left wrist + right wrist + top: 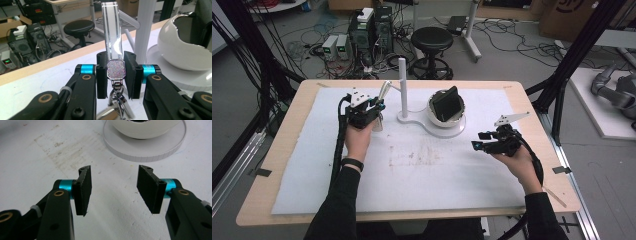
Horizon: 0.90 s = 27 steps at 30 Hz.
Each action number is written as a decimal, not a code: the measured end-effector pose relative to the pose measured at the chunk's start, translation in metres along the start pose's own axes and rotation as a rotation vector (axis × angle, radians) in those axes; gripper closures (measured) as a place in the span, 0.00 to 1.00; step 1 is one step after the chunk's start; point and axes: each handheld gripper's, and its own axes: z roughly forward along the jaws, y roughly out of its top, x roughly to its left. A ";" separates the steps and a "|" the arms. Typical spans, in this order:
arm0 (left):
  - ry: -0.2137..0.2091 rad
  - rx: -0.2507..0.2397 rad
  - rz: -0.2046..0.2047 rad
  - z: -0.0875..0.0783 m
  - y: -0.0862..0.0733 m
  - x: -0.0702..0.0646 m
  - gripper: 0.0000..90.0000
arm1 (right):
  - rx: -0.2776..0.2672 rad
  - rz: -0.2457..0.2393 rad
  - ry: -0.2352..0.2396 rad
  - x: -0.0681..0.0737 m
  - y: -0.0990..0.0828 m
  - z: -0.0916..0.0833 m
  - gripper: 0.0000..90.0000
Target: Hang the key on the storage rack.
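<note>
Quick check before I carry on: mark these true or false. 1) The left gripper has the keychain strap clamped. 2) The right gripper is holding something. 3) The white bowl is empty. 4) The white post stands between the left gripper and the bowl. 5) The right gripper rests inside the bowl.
1) True: the left gripper has its pads against the studded end of the keychain strap, which stands upright.
2) False: the right gripper is open, with bare mat between its jaws.
3) False: the white bowl holds a dark object.
4) True: the white post stands between them in the high view.
5) False: it hangs over the mat, to the right of the bowl's base.
</note>
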 end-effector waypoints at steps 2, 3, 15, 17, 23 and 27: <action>0.006 -0.008 0.005 0.000 0.000 0.001 0.82 | 0.002 0.000 -0.001 0.000 0.000 0.000 0.52; 0.010 -0.006 0.012 0.000 0.000 0.000 0.82 | 0.003 -0.002 -0.003 0.000 0.000 0.001 0.52; 0.044 0.046 0.123 0.010 0.004 -0.011 0.82 | 0.009 0.001 -0.002 0.000 0.000 0.002 0.52; 0.027 0.057 0.141 0.012 0.007 -0.015 0.82 | 0.009 -0.001 -0.004 0.000 0.000 0.002 0.52; 0.028 0.082 0.079 0.013 0.008 -0.020 0.55 | 0.001 0.003 -0.002 0.000 -0.001 0.000 0.52; -0.031 0.041 0.015 -0.005 0.009 -0.015 0.48 | -0.005 0.004 -0.003 -0.001 -0.002 -0.002 0.52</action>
